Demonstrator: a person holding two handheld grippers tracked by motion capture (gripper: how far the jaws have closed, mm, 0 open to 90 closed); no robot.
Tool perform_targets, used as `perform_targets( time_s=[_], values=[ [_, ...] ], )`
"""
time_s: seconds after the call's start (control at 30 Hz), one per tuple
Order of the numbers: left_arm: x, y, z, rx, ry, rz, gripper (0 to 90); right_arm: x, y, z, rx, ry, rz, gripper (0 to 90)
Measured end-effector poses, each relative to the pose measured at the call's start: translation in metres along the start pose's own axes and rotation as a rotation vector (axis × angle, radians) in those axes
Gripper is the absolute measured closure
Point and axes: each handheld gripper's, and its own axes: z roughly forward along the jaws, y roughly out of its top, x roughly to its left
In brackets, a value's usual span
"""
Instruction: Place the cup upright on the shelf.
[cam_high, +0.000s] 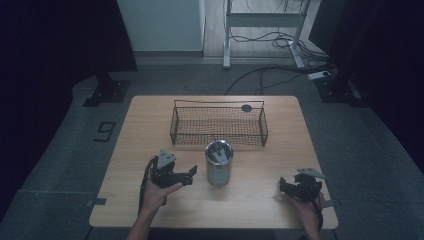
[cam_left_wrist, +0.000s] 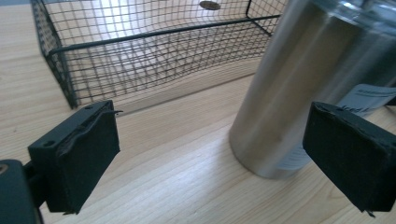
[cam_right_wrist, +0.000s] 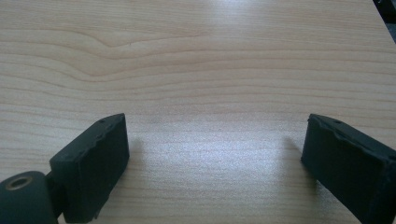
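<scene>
With jaws spread, the left gripper (cam_high: 186, 176) is reaching for the upright brushed-steel cylindrical can (cam_high: 219, 163), which stands on the wooden bench (cam_high: 150, 120) before the black wire basket (cam_high: 218, 123); next, straddle it squarely and close.

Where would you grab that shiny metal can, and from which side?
Probably around its smooth round wall, about midway up, coming in level from the left. The can stands upright on the table with the basket close behind it, so front and left are free. The left claw is open beside it, and in the left gripper view the can sits just off its right pad.
</scene>
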Motion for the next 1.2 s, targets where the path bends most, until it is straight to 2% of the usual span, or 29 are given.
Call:
perform_targets(
  time_s=[0.23, 0.4, 0.87, 1.2],
  values=[
    [-0.01, 0.006, 0.004, -0.013, -0.012, 0.025, 3.6, 0.0, 0.0, 0.0, 0.0, 0.0, 0.0, 7.1],
    [-0.019, 0.011, 0.007, -0.023, -0.039, 0.046, 3.2, 0.0, 0.0, 0.0, 0.0, 0.0, 0.0, 7.1],
    [-0.036, 0.016, 0.016, -0.004, -0.087, 0.068, 1.7, 0.0, 0.0, 0.0, 0.001, 0.0, 0.002, 7.1],
    [-0.05, 0.019, 0.026, 0.032, -0.109, 0.113, 1.0, 0.0, 0.0, 0.0, 0.0, 0.0, 0.001, 7.1]
  ],
)
